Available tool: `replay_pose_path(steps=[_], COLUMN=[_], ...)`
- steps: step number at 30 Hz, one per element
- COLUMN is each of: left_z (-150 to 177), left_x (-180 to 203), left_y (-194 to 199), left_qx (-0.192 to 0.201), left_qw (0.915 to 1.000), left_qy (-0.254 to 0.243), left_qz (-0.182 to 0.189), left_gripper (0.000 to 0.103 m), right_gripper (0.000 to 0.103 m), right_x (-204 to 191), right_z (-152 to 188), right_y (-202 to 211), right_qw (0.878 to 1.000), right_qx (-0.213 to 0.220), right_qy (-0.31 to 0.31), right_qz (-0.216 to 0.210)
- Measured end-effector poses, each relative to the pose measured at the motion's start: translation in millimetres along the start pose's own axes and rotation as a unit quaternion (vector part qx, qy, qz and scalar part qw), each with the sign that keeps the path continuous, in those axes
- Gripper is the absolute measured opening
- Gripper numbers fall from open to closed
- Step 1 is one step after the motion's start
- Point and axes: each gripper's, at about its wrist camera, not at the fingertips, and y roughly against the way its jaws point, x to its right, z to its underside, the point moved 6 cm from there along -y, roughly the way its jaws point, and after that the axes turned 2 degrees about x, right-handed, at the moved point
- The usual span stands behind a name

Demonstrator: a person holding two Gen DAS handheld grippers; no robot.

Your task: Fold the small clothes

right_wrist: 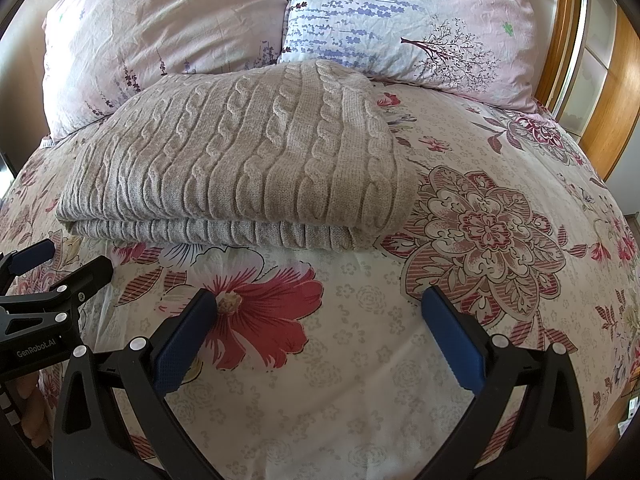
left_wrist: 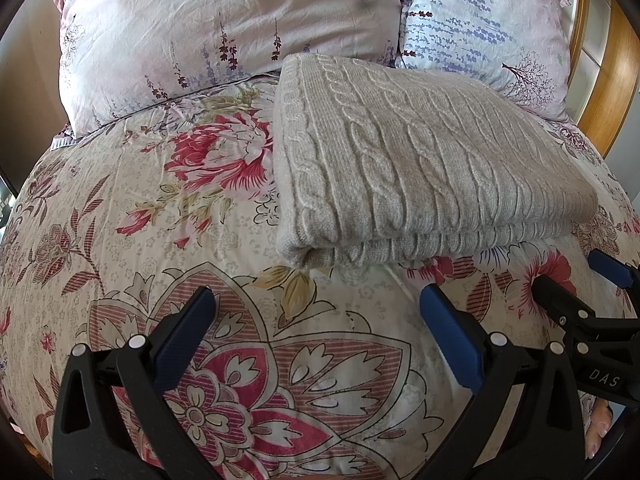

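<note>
A beige cable-knit sweater lies folded in a flat rectangle on the floral bedspread; it also shows in the right wrist view. My left gripper is open and empty, just in front of the sweater's near left corner, apart from it. My right gripper is open and empty, in front of the sweater's near right part. The right gripper also shows at the right edge of the left wrist view, and the left gripper at the left edge of the right wrist view.
Two floral pillows lean behind the sweater at the head of the bed. A wooden bed frame runs along the right side. Bedspread extends to the right of the sweater.
</note>
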Motion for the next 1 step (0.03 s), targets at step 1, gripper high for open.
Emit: replay_pose_path(steps=[1], left_z=[0.0], left_x=[0.0], left_y=[0.0], left_qx=[0.000], left_qw=[1.0000], left_qy=[0.000], left_qz=[0.000], left_gripper=[0.101], right_gripper=[0.102], right_x=[0.0], right_z=[0.0], right_y=[0.0], right_qw=[1.000], right_qx=[0.000], right_qy=[0.000], right_qz=[0.000])
